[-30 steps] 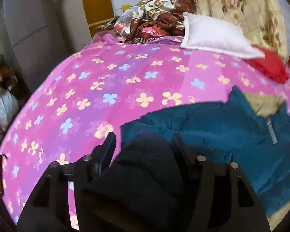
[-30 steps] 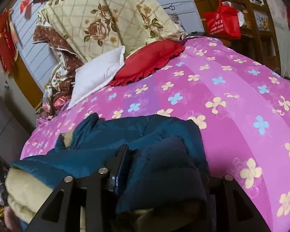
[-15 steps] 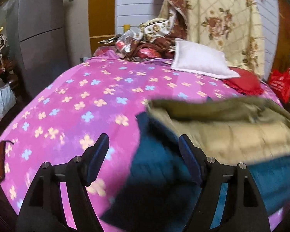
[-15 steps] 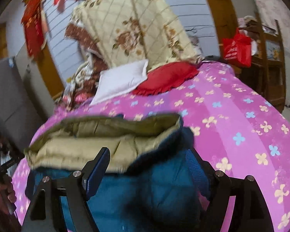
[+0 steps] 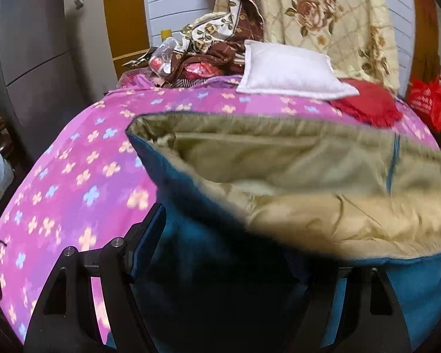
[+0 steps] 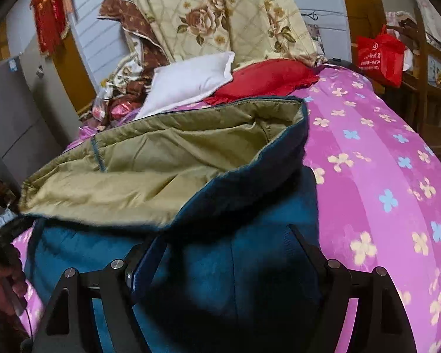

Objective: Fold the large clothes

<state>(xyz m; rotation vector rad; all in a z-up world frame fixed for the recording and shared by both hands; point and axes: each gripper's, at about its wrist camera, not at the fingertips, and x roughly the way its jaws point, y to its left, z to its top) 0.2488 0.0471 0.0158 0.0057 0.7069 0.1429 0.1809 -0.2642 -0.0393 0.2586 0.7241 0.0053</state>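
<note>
A large teal padded jacket [image 5: 208, 264] with a tan lining [image 5: 294, 176] hangs lifted over the pink flowered bed [image 5: 73, 176]. My left gripper [image 5: 229, 229] is shut on the jacket's left bottom corner; teal cloth fills the space between its fingers. My right gripper [image 6: 220, 241] is shut on the jacket's right bottom corner [image 6: 235, 264]. The hem is raised, so the lining [image 6: 161, 161] faces me in both views. The right finger of each gripper is partly hidden by cloth.
A white pillow [image 5: 288, 70], a red cushion [image 5: 367, 103] and a rose-patterned quilt [image 5: 323, 20] lie at the head of the bed. A grey fridge [image 5: 29, 58] stands to the left. A red bag [image 6: 379, 53] hangs on a wooden rack at the right.
Both grippers have lifted the jacket's bottom hem off the bed and carried it up and toward the pillows. The tan lining now shows, where earlier the jacket lay flat.
</note>
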